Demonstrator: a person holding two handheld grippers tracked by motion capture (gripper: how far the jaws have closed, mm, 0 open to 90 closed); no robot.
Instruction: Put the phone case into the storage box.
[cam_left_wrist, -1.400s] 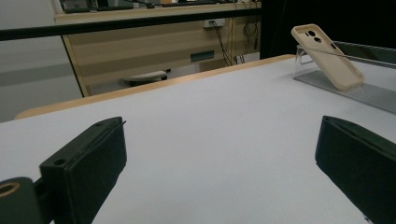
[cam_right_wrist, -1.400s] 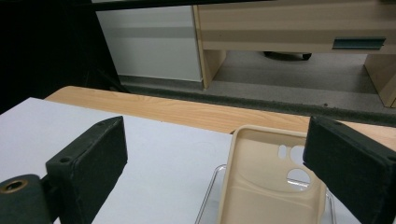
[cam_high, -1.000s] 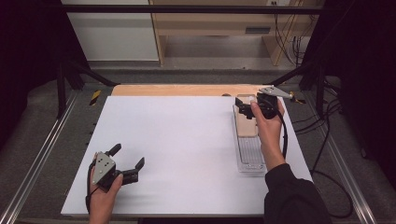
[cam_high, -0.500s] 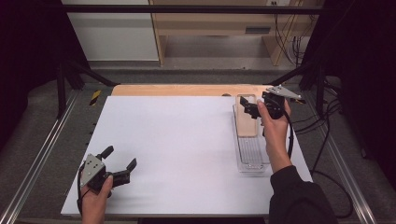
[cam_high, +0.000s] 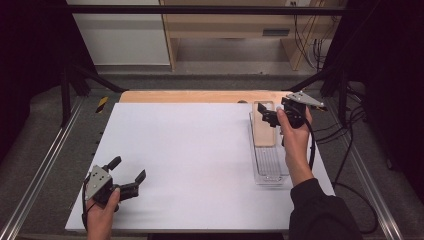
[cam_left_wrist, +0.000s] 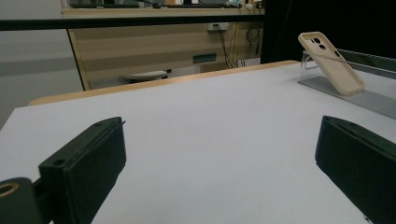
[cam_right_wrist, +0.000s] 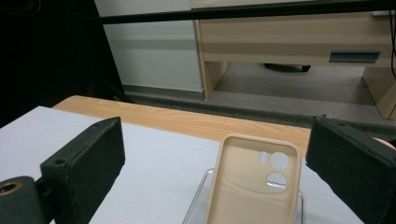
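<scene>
My right gripper (cam_high: 266, 114), jaws apart, sits over the phone case (cam_right_wrist: 252, 182); case runs lengthwise along its clear tray (cam_high: 270, 170), leaning on the far end.

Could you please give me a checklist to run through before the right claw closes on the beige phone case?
1. Right claw open: ok, jaws wide apart in the right gripper view.
2. Phone case between the jaws: ok, centred, but still ahead of them.
3. Case seating: ok, it leans tilted on the clear plastic tray, inner side facing the claw.
4. Contact with the case: cannot tell from above; the right gripper view shows a gap.
5. Left claw out of the way: ok, open, at the near left of the white table surface.
</scene>
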